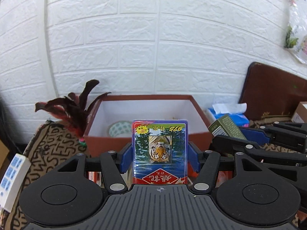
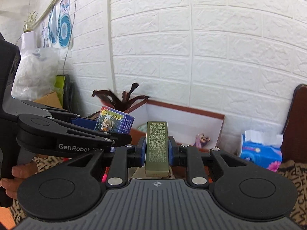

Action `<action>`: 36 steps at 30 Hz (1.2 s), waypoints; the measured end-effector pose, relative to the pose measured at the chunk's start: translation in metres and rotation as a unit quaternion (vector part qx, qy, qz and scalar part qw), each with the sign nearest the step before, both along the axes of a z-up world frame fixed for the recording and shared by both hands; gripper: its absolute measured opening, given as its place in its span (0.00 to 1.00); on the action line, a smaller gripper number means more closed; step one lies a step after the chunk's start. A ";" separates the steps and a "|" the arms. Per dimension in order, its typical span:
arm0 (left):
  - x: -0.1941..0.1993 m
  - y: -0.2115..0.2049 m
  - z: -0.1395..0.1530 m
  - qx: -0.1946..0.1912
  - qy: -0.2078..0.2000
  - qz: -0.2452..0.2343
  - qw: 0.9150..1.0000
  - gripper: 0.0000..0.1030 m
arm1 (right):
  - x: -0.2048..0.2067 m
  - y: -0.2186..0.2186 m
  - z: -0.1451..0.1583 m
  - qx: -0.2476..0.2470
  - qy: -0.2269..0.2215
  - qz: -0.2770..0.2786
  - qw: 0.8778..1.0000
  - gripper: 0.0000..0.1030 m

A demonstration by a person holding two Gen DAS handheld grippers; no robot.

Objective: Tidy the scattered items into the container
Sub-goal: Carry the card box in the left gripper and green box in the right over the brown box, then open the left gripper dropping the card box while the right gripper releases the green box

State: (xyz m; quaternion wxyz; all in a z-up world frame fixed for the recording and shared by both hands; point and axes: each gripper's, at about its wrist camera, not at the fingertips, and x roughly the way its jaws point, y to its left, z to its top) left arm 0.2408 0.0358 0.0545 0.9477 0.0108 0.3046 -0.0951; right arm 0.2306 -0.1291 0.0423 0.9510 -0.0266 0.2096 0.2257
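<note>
Two grippers, left gripper (image 1: 160,153) clamping one tiger card pack (image 1: 159,151), right gripper (image 2: 157,150) gripping one green box (image 2: 157,147), one red container (image 1: 145,122) holding one tape roll (image 1: 119,128), one feather shuttlecock (image 1: 74,113) at its left edge

wall (image 1: 153,48): white embossed brick | headboard (image 1: 272,92): dark brown | light: bright, even

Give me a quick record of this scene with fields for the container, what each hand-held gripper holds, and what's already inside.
container: open red cardboard box with white lining
left hand-held gripper: shut on blue tiger-picture card pack
right hand-held gripper: shut on slim olive-green printed box
already inside: patterned tape roll, small purple figure
beside container: dark red feather shuttlecock, blue tissue pack
</note>
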 end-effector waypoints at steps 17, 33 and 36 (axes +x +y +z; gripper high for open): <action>0.150 -0.014 -0.029 -0.027 0.044 0.000 0.999 0.59 | 0.129 -0.010 -0.023 0.006 0.017 -0.037 0.999 0.25; 0.201 -0.012 -0.083 -0.008 0.103 0.000 0.995 0.60 | 0.176 -0.001 -0.073 -0.036 0.071 -0.018 0.997 0.25; 0.206 -0.011 -0.088 -0.012 0.111 -0.002 0.994 0.60 | 0.180 0.005 -0.079 -0.055 0.079 -0.007 0.995 0.25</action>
